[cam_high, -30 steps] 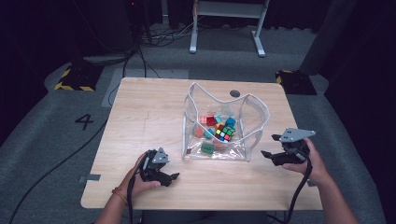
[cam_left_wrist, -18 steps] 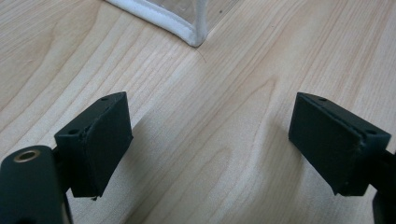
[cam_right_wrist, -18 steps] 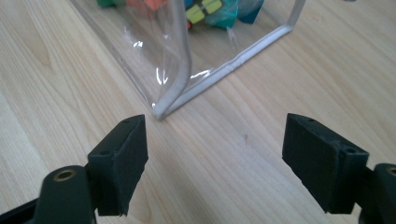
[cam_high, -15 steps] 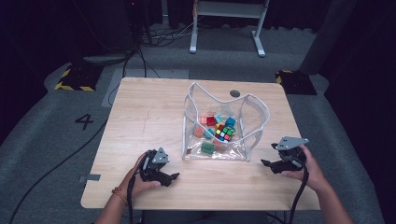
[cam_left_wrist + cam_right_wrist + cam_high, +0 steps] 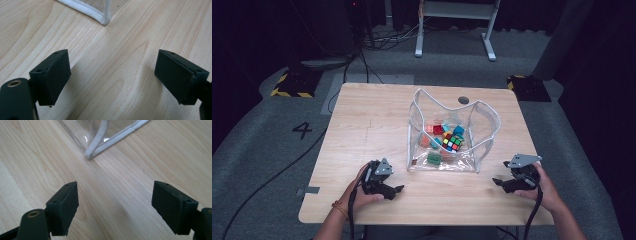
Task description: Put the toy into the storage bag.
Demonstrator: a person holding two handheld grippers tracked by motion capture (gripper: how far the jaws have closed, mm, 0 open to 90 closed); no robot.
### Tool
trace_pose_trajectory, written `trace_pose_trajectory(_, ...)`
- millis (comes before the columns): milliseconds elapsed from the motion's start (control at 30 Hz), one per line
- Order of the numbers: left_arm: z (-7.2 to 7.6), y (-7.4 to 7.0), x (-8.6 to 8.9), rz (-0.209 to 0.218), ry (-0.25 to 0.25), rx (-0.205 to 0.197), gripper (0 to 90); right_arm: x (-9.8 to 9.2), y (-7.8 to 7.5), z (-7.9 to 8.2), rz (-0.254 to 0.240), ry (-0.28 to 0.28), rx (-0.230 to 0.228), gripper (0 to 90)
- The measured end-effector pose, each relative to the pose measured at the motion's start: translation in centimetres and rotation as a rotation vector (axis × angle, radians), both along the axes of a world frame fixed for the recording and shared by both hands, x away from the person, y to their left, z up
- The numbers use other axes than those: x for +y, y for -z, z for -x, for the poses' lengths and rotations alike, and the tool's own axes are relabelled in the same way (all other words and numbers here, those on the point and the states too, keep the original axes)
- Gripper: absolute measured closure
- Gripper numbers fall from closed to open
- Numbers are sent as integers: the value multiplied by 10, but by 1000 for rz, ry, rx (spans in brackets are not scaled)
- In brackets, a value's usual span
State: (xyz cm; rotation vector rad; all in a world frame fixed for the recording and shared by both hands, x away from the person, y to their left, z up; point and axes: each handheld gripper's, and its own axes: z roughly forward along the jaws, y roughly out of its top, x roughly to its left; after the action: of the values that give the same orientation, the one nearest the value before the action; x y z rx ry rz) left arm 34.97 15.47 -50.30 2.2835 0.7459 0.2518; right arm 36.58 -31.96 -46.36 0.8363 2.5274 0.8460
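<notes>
A clear plastic bag (image 5: 484, 131) with white piping stands open in the middle of the wooden table (image 5: 367, 125). Inside lie several small coloured toys, among them a puzzle cube (image 5: 453, 143) and a green block (image 5: 434, 158). My left gripper (image 5: 398, 190) rests low on the table in front of the bag's left corner, open and empty. My right gripper (image 5: 497, 181) rests near the bag's right front corner, also open and empty. The bag's corner (image 5: 103, 20) lies ahead of the left gripper (image 5: 113, 80). Another bag corner (image 5: 91, 153) lies ahead of the right gripper (image 5: 116, 207).
A round dark hole (image 5: 463, 99) marks the table behind the bag. Bare wood stretches left of the bag and along the front edge. Cables trail from both grippers off the front edge. A white metal frame (image 5: 454, 20) stands on the grey floor beyond.
My right gripper has come down and forward from beside the bag to rest on the table near the front edge. The left gripper has stayed put.
</notes>
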Motion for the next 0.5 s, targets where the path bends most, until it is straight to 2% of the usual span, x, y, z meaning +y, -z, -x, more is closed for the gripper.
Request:
trace_pose_trajectory(233, 0, 0, 0, -1, 0, -1, 134, -9, 10, 5, -11, 23, 15, 218)
trace_pose_trajectory(433, 0, 0, 0, -1, 1, 0, 135, -14, 20, 11, -51, 49, 17, 219)
trace_pose_trajectory(500, 0, 0, 0, -1, 0, 0, 135, -16, 23, 13, -48, 53, 25, 218)
